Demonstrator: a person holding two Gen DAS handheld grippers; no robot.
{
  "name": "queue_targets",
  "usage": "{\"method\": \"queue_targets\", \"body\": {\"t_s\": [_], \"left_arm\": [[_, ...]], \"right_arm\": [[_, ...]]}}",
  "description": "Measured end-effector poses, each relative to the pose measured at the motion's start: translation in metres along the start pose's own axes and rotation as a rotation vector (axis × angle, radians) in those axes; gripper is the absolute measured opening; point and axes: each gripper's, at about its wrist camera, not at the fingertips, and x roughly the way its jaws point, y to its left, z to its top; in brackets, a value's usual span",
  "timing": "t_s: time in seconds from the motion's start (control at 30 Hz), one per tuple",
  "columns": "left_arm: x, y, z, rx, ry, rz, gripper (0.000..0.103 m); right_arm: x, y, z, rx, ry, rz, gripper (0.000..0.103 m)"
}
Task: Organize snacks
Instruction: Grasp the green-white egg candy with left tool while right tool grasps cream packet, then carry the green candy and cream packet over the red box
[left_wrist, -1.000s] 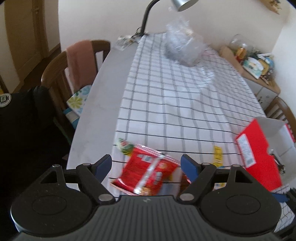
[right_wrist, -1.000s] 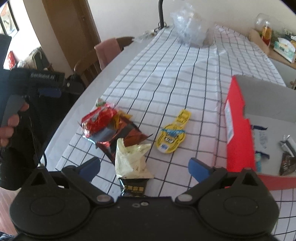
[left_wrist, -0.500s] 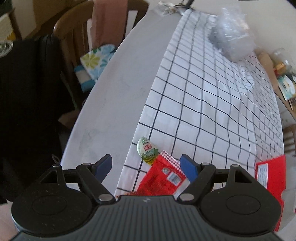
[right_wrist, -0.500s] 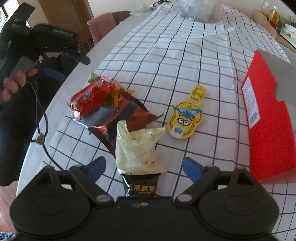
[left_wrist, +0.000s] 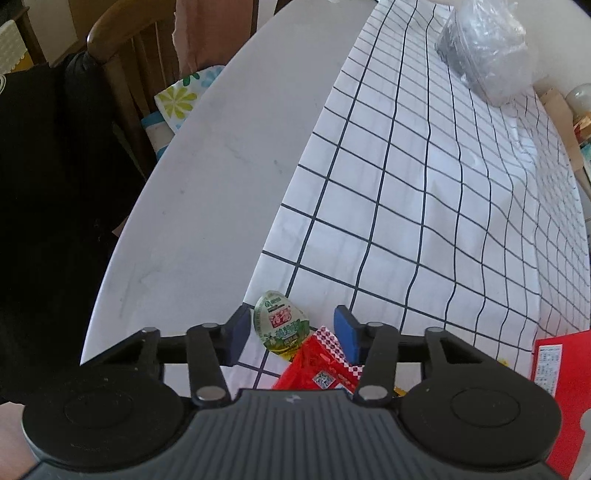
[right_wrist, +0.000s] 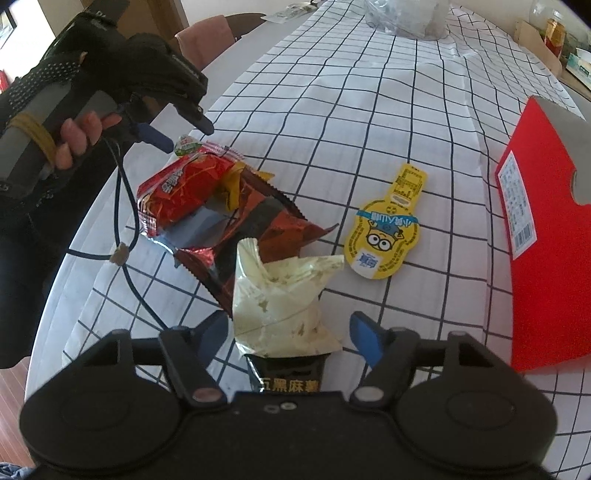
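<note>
My left gripper (left_wrist: 292, 336) is open, its fingers either side of a small green jelly cup (left_wrist: 282, 322) lying at the cloth's left edge, beside a red snack bag (left_wrist: 318, 365). My right gripper (right_wrist: 289, 334) is open over a cream and black snack packet (right_wrist: 280, 299). In the right wrist view the red snack bag (right_wrist: 184, 192) lies on a dark red foil packet (right_wrist: 258, 229), with the jelly cup (right_wrist: 187, 144) behind it under the left gripper (right_wrist: 181, 134). A yellow minion-print pouch (right_wrist: 388, 232) lies to the right. A red box (right_wrist: 543, 229) stands open at the right.
A checked cloth (left_wrist: 424, 206) covers most of the white table (left_wrist: 207, 184). A clear plastic bag (left_wrist: 487, 51) sits at the far end. A wooden chair (left_wrist: 122, 62) with a pink towel stands at the table's left side. A cable (right_wrist: 125, 229) hangs from the left gripper.
My left gripper has swung left and dropped toward the jelly cup, which now lies between its fingers. My right gripper has come lower and closer over the cream and black packet.
</note>
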Motion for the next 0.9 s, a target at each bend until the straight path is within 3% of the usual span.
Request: {"method": "queue_targets", "body": {"t_s": [0.27,0.37,0.7,0.9], "left_arm": [[0.005,-0.002,-0.001,0.025,0.004,0.04,0.033],[0.005,0.0,-0.001,0.019,-0.003,0.049,0.023],[0.001,0.005,-0.005,0.016,-0.043,0.035,0.019],[-0.007,0.016,-0.006,-0.016,-0.062,0.022,0.018]], "right_arm": [[0.002,0.003,-0.001,-0.021,0.001,-0.001,0.06],[0.002,0.005,-0.002,-0.031,-0.004,-0.001,0.055],[-0.003,0.006,-0.006,-0.032,-0.044,-0.009,0.039],[-0.01,0.001,-0.008,-0.008,-0.065,-0.024,0.034]]}}
